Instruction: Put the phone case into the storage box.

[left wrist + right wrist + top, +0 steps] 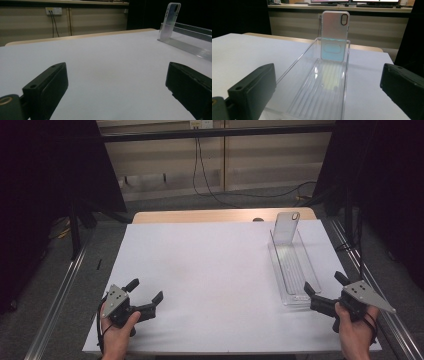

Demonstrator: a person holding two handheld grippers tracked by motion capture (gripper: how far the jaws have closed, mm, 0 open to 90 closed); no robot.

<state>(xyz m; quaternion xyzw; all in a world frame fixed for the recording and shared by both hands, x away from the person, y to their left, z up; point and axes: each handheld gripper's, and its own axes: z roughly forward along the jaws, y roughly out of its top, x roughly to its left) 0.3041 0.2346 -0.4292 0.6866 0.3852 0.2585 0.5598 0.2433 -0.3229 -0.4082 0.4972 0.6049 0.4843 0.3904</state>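
The right gripper (324, 291) sat low at the near right corner of the table, held in the person's right hand (356, 332), its two black jaws spread wide with nothing between them. Just ahead of those jaws lay the near end of a long clear tray (301, 301), close to the jaw tips, though I could not tell whether they touched it. In the right gripper view the right gripper (329, 100) looked straight down the length of the clear tray (298, 61), whose ribbed floor ran away from the jaws. At the far end of the tray a translucent phone case (335, 35) stood upright, leaning against the end wall, its camera cut-out at the top right. From above, the phone case (287, 227) rose at the tray's far end, well apart from the right gripper.

The left gripper (147, 295) rested near the front left of the white table (210, 270), gripped by the left hand (119, 335), jaws also wide and empty. It was well apart from the tray, across the bare sheet. In the left gripper view the left gripper (117, 87) faced open tabletop, with the phone case (170, 20) and the clear tray (190, 45) off to the right.
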